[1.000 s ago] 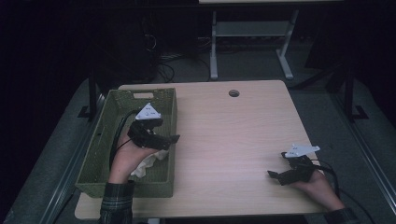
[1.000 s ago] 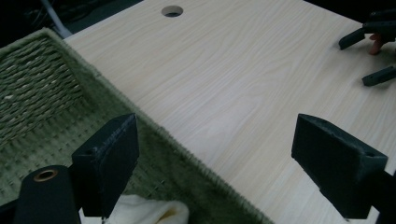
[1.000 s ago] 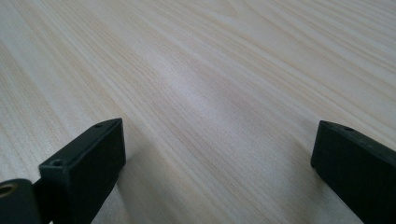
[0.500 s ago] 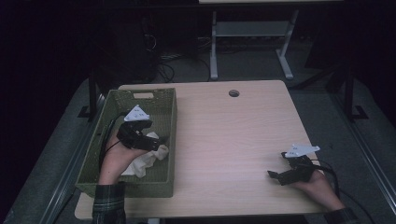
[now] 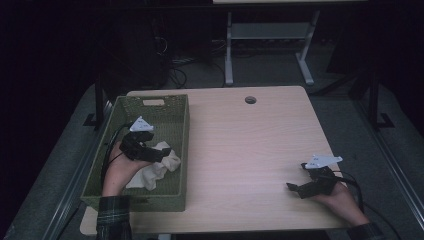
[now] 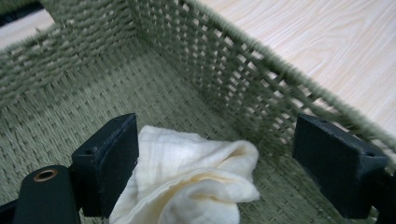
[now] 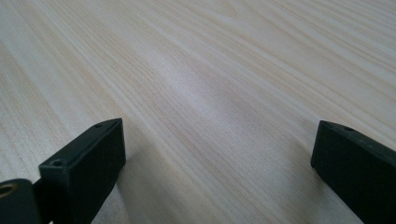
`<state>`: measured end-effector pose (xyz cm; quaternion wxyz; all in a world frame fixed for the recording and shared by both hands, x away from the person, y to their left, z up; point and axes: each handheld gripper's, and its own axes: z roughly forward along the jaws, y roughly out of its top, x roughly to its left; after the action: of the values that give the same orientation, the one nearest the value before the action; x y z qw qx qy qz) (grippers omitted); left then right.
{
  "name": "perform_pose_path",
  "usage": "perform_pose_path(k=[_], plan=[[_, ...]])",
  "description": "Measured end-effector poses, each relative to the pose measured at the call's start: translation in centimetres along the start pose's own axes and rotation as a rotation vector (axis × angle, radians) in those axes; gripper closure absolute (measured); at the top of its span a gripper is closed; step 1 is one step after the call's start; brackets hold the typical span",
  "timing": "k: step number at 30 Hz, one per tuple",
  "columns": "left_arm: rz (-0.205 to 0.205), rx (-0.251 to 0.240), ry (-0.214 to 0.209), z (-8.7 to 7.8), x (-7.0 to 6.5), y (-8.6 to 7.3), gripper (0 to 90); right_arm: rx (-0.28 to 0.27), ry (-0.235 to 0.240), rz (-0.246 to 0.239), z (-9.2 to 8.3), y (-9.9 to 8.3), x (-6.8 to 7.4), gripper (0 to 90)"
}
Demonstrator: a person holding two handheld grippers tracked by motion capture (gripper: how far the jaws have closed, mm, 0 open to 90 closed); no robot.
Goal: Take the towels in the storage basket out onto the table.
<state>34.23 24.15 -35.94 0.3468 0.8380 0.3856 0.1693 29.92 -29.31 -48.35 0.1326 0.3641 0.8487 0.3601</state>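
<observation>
A crumpled cream cloth [image 5: 155, 167] lies in the near half of a green woven basket [image 5: 165, 102] at the table's left. My left gripper [image 5: 157, 155] hovers inside the basket just above the cloth, its jaws wide open. In the left gripper view the cloth [image 6: 187, 179] lies between the jaws and against the left one, with my left gripper [image 6: 215, 154] holding nothing. My right gripper [image 5: 295, 189] rests low over the bare wooden table [image 5: 250, 140] near the front right edge, also open [image 7: 217, 154] and empty.
The basket's woven wall [image 6: 261, 93] stands close beside the right jaw of the left gripper. A round cable hole [image 5: 250, 100] is at the table's back centre. A metal frame [image 5: 265, 45] and cables stand on the dark floor beyond.
My left gripper has moved from the basket's right side toward its near middle and come down over the cloth. The right gripper has stayed still.
</observation>
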Motion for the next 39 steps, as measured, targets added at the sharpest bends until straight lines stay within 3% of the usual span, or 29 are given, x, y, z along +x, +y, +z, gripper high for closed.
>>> perform_pose_path(k=[6, 16, 19, 23, 31, 39], plan=[[-0.01, 0.064, 0.029, 1.3, 1.0, -1.2, 14.3, 0.0, 0.0, 0.0, 0.0, 0.0, 0.0, 2.8], [-0.043, 0.137, 0.019, 3.5, 1.8, -2.8, 13.7, 0.0, 0.0, 0.0, 0.0, 0.0, 0.0, 2.8], [-0.049, 0.19, 0.025, 4.3, 2.0, -3.2, 13.6, 0.0, 0.0, 0.0, 0.0, 0.0, 0.0, 2.8], [-0.064, 0.226, 0.037, 4.8, 2.1, -3.5, 13.2, 0.0, 0.0, 0.0, 0.0, 0.0, 0.0, 2.8], [-0.055, 0.336, 0.057, 6.1, 1.9, -4.3, 13.0, -0.001, 0.0, -0.001, 0.0, 0.0, 0.0, 2.8], [-0.103, 0.375, 0.026, 6.8, 2.0, -4.8, 13.0, 0.0, 0.0, 0.0, 0.0, 0.0, 0.0, 2.8]])
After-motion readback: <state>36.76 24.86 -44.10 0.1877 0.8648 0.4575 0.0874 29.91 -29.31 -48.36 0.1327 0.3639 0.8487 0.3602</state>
